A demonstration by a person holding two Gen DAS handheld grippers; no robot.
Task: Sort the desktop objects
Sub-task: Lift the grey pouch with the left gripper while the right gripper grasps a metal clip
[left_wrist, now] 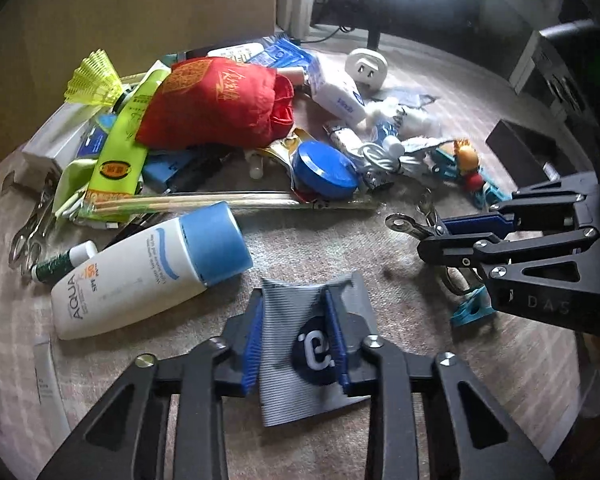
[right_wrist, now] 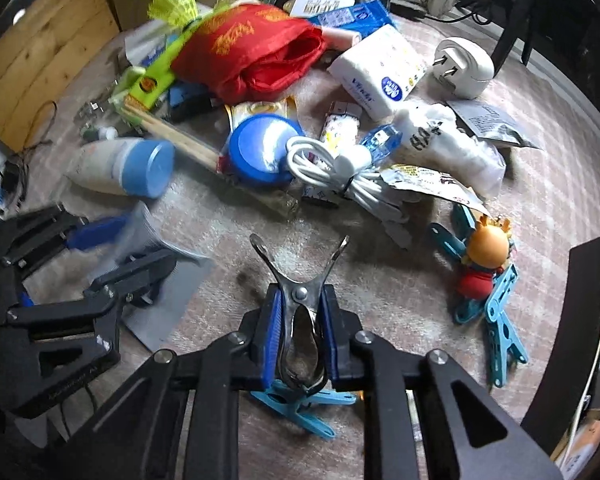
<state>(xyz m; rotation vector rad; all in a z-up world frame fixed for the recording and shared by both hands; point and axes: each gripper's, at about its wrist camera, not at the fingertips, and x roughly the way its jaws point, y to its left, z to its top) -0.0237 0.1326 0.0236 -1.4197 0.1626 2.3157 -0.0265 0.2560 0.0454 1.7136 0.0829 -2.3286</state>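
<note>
Sorting is at the pick-up step: a grey striped pouch (left_wrist: 300, 344) at lower centre of the left view is pinched by the left claw (left_wrist: 296, 354), and a metal clip (right_wrist: 302, 320) is clamped in the right claw (right_wrist: 300, 340), lower centre. Both rest on the desk (right_wrist: 380, 272); lifting clear of the pile is judged next.

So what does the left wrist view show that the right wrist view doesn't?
Only the left wrist view: the left gripper head-on, its fingers closed on a grey striped packet, plus the AQUA print on the sunscreen bottle.

Only the right wrist view: the right gripper head-on, closed on a metal clip, a blue plastic clip under it, and a wooden box wall at left.

Both: red cloth bag, blue round lid, white plug, toy figure.
</note>
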